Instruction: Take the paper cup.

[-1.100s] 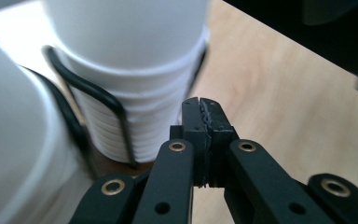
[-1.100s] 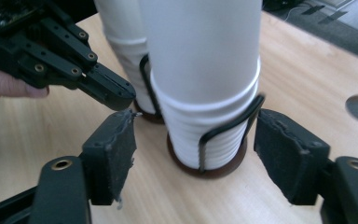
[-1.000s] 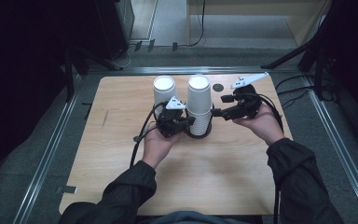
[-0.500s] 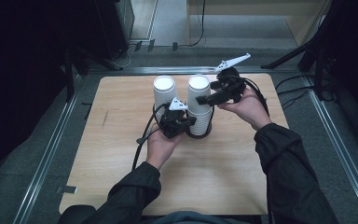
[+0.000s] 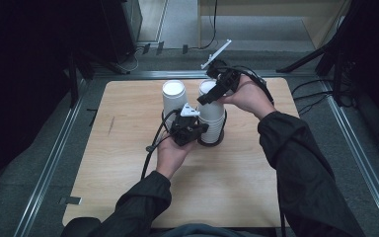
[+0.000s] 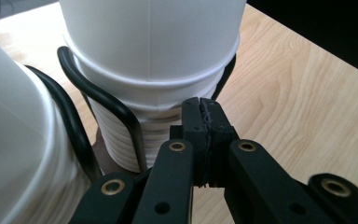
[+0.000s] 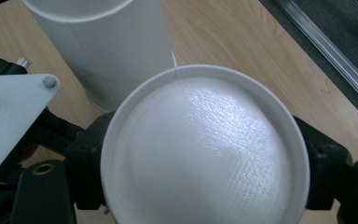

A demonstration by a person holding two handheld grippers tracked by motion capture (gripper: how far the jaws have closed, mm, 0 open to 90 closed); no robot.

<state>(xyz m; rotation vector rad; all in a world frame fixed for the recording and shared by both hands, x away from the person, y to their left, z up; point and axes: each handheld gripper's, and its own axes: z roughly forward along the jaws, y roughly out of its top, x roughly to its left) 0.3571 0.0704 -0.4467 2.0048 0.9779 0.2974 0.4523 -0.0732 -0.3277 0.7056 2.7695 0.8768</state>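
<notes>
A: We are keeping the left gripper [image 6: 200, 121] clenched, pads pressed together with nothing between them, its tips resting against the wire holder [image 6: 98, 100] at the base of the right stack [image 5: 212, 121]. That is likely steadying the stack.

B: And the right gripper [image 5: 212, 94]?

A: We are bringing it to the top cup [image 7: 205, 149], a jaw on each side. Its jaws have just been closing, but we cannot tell whether the pads are pressing yet.

B: What is in the cups?

A: They are sitting upside down, nested. The left stack [image 5: 174, 98] is standing just beside, on the table [image 5: 128, 163].
</notes>
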